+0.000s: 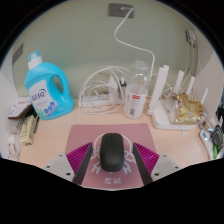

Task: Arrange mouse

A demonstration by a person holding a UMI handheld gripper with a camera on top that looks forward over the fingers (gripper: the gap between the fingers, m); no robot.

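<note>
A black computer mouse sits between my gripper's two fingers, over the near end of a pink mouse mat on the light wooden desk. The fingers close in on both sides of the mouse and appear to press on it. The magenta pads show to either side. A white ring logo on the mat shows just under the mouse. The underside of the mouse is hidden, so I cannot tell whether it rests on the mat.
A blue detergent bottle stands at the back left. Coiled white cables and a clear bottle with a red label stand behind the mat. A cluttered rack is on the right, small items on the left.
</note>
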